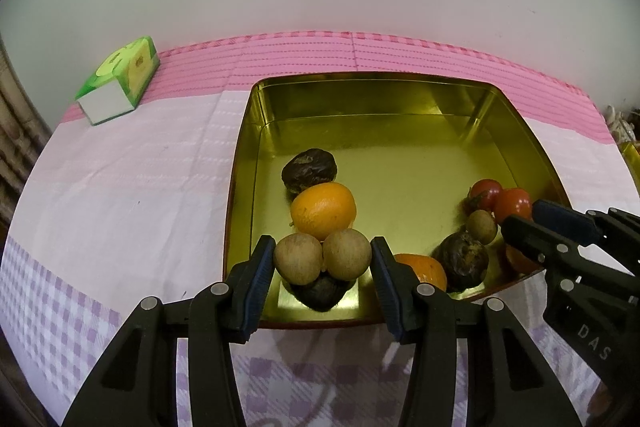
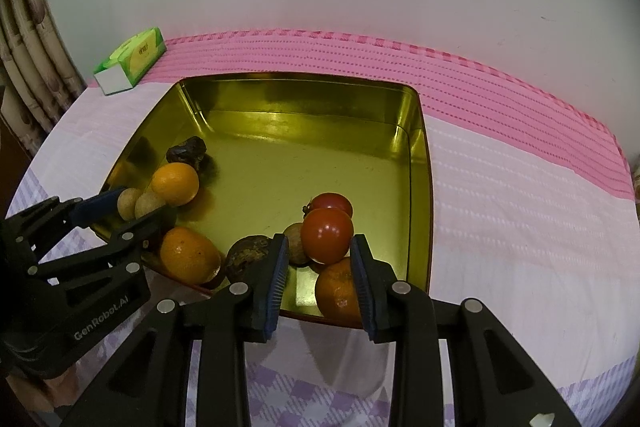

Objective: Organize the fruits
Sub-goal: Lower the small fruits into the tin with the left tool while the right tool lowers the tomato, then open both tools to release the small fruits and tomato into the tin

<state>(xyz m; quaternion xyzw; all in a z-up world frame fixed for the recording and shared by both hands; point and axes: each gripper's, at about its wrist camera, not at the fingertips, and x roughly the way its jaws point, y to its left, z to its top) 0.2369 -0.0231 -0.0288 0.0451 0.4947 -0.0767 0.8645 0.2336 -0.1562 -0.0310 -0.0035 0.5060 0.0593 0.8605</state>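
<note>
A gold tin tray [image 1: 248,163] [image 2: 418,163] holds the fruit. My left gripper [image 1: 322,257] is shut on two tan round fruits [image 1: 298,258] side by side, just above a dark fruit [image 1: 318,291] at the tray's near edge. An orange [image 1: 323,207] and another dark fruit [image 1: 309,169] lie behind them. My right gripper [image 2: 320,259] has its jaws around a red tomato [image 2: 326,235], touching or nearly so, above an orange [image 2: 338,293]. A second tomato [image 2: 331,202], a tan fruit [image 2: 295,245], a dark fruit [image 2: 245,255] and another orange [image 2: 188,255] lie nearby.
A green tissue box [image 1: 120,79] [image 2: 132,61] sits at the table's far left corner. The table has a pink and lilac checked cloth [image 1: 120,187], a white wall behind and a curtain [image 2: 28,67] at the left.
</note>
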